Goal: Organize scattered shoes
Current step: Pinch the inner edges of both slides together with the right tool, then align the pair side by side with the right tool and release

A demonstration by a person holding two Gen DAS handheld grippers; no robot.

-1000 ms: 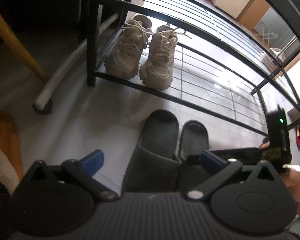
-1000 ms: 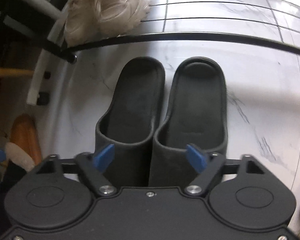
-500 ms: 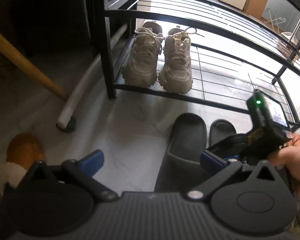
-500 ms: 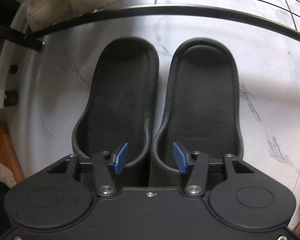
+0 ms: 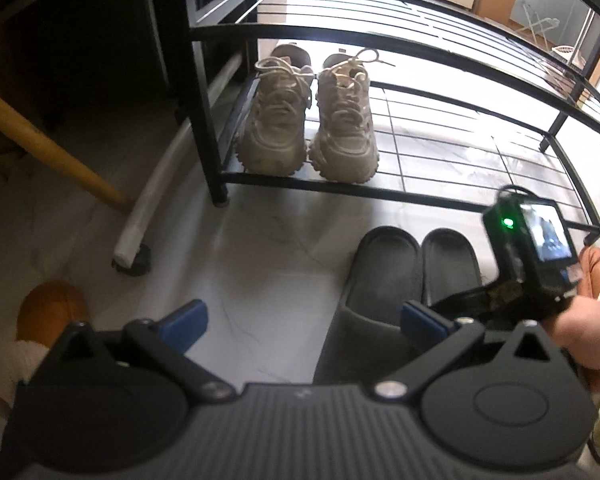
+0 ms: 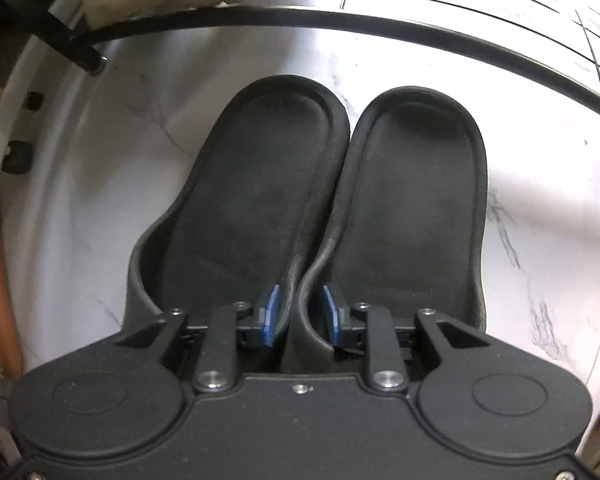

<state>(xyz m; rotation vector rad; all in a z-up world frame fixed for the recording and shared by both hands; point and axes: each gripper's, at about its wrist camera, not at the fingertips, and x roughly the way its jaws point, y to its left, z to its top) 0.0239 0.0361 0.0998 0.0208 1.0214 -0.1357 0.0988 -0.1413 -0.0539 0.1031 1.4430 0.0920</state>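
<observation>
Two black slippers [image 6: 260, 184] [image 6: 416, 200] lie side by side on the white marble floor, toes toward a black wire shoe rack [image 5: 440, 148]. My right gripper [image 6: 299, 314] is shut on their two touching inner walls, one blue pad inside each slipper. In the left wrist view the slippers [image 5: 384, 264] sit at lower right with the right gripper [image 5: 528, 248] over them. A pair of beige sneakers [image 5: 308, 128] stands on the rack's bottom shelf at its left end. My left gripper [image 5: 300, 320] is open and empty, above the floor left of the slippers.
A white tube with a black foot [image 5: 140, 236] leans by the rack's left post. A wooden leg [image 5: 48, 148] crosses the left side. A brown fleece-lined shoe [image 5: 48, 312] lies at lower left. Another brown shoe [image 5: 598, 268] shows at far right.
My right gripper has closed from wide open onto the inner walls of the two slippers, pressing them together. My left gripper has pulled back and turned, showing more of the rack.
</observation>
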